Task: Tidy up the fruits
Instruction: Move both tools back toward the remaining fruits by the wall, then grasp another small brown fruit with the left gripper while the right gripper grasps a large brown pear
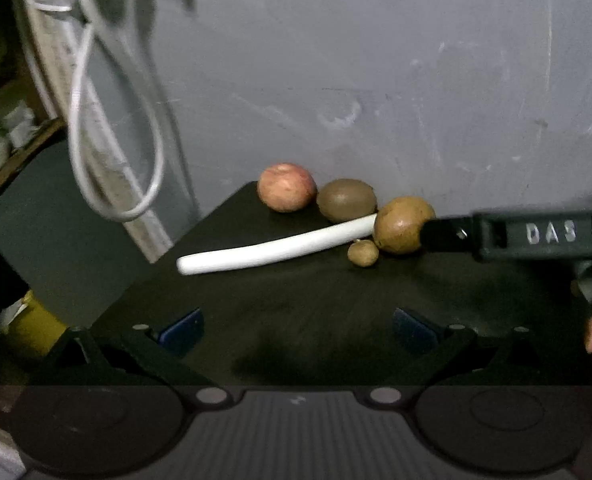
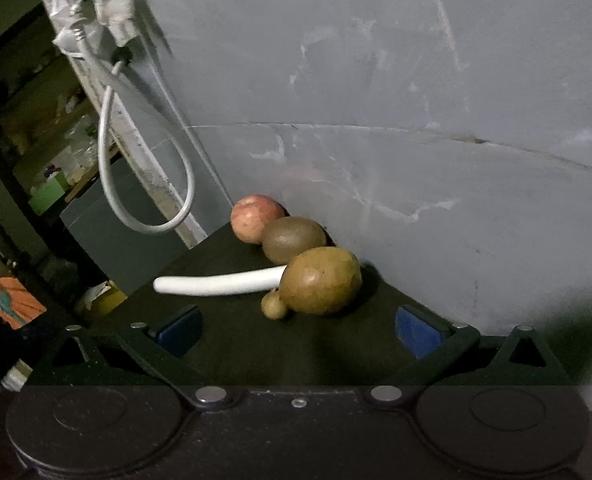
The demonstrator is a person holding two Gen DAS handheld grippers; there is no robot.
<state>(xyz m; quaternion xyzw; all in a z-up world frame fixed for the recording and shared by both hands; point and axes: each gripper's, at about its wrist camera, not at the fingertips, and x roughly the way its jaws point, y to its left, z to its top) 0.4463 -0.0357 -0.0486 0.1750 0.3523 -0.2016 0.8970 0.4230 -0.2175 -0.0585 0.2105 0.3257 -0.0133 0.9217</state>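
Middle of the frame, a row of fruit along the grey wall (image 1: 375,60) on the dark bench (image 1: 296,292): a red apple (image 1: 286,187), a kiwi (image 1: 346,200) touching it, then a brown round fruit (image 1: 403,225) with a tiny brown one (image 1: 362,253) just below. A white stick (image 1: 272,251) lies left of them. From the right edge the right tool (image 1: 443,234) reaches in, meeting the round fruit. The left tool (image 1: 297,330) gapes wide at the bottom, blue pads apart. White cable (image 1: 116,152) loops upper left.

1. On the tabletop (image 2: 232,344), three fruits stand in a row along the wall (image 2: 415,120): apple (image 2: 256,218), kiwi (image 2: 294,239), pear (image 2: 320,280).
2. A small nut (image 2: 274,305) lies just before the pear.
3. A tube (image 2: 216,283) lies left of the pear, its end hidden behind it.
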